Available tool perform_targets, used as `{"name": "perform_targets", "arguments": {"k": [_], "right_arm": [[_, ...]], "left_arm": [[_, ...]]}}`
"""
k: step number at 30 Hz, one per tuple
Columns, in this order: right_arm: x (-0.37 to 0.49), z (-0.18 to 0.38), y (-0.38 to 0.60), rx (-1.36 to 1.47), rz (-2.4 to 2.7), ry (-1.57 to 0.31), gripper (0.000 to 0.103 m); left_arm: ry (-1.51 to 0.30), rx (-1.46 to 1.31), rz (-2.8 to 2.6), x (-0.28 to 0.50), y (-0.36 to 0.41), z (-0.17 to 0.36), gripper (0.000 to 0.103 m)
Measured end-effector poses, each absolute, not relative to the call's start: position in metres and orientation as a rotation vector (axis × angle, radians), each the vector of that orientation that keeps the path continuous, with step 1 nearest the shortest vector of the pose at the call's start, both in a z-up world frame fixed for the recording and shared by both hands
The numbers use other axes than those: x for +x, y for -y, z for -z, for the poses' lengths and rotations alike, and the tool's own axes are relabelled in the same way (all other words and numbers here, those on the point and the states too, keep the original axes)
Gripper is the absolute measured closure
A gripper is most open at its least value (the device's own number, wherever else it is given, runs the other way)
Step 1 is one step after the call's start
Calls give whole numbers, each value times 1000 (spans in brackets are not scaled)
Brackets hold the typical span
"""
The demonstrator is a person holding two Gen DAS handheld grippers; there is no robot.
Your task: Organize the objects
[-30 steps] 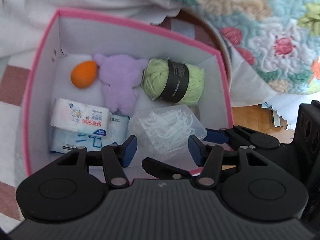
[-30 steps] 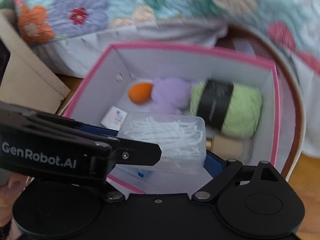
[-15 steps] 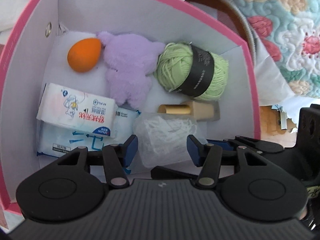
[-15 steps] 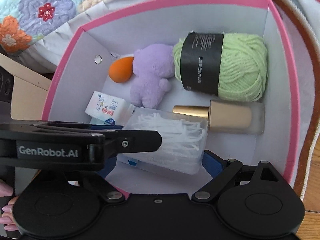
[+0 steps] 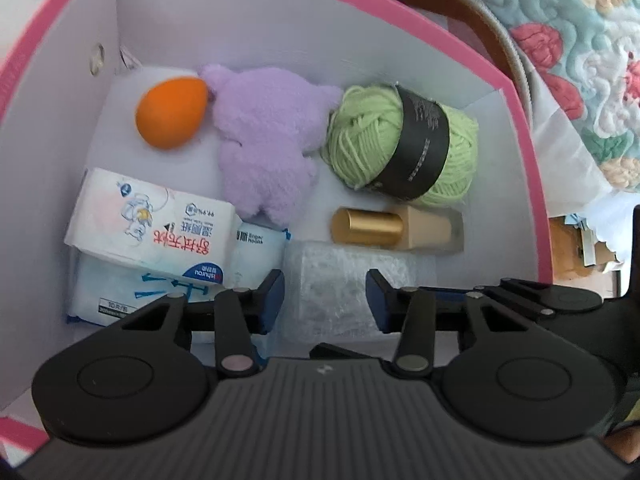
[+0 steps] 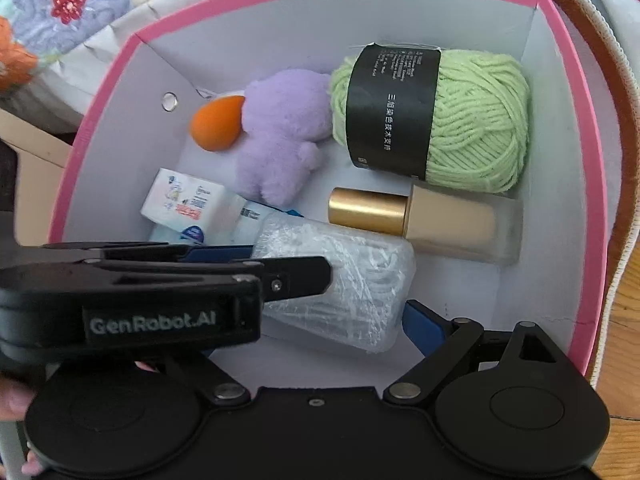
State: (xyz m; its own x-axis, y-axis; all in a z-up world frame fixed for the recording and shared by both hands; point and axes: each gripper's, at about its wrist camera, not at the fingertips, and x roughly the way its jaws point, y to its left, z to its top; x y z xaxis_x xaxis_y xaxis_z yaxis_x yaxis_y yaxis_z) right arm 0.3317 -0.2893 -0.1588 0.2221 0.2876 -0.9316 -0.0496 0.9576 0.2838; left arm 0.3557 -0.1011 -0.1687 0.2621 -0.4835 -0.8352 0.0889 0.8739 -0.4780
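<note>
A clear plastic box [image 6: 360, 280] of white picks sits low in the front of a pink-rimmed white box [image 6: 576, 92]. My right gripper [image 6: 320, 332] is shut on it: its right pad [image 6: 420, 324] touches the box's near corner, and the left pad is hidden behind the other tool. My left gripper [image 5: 326, 300] reaches in from the left, with its blue pads on either side of the clear box [image 5: 336, 280]. Its jaws are closing, and I do not see the pads pressing on the box.
On the box floor lie an orange sponge egg [image 5: 172, 112], a purple plush [image 5: 264, 136], green yarn [image 5: 400, 144], a gold-capped bottle [image 5: 396, 228] and tissue packs [image 5: 148, 220]. A flowered quilt [image 5: 580, 40] lies behind. A person's hand shows at the lower left [image 6: 12, 400].
Both grippers have sunk into the pink box with the clear box between them. The gold-capped bottle has come into view. The left jaws stand slightly narrower.
</note>
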Motion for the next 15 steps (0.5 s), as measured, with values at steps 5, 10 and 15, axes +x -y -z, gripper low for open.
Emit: {"name": "perform_targets", "arguments": {"k": [5,10,15], "right_arm": [[325,143,289,190,-220,-1274,10],[308,116,290,172,-250,-1189,9],[287,87,290,123,-268,-1099,9]], "left_arm": [[-1192,-327,409,346,100,137,45],[-1156,-249,379,340,94,99,39],[-1133,-191,354,327,85,66,30]]}}
